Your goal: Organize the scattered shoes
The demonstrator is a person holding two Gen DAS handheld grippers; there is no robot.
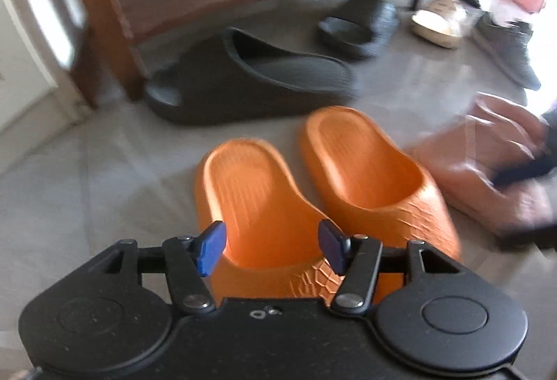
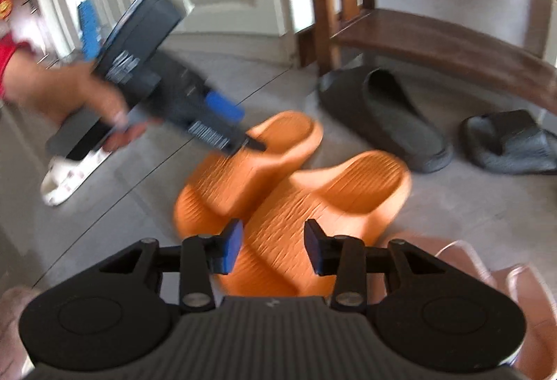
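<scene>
Orange slippers sit paired on the floor, both claws apart and empty, so we should line up the black slippers next.

We see bright daylight glaring off the floor, motion blur throughout, and fisheye bending with dark corners.

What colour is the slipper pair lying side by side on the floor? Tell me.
Orange; the slipper pair shows best in the left wrist view.
</scene>
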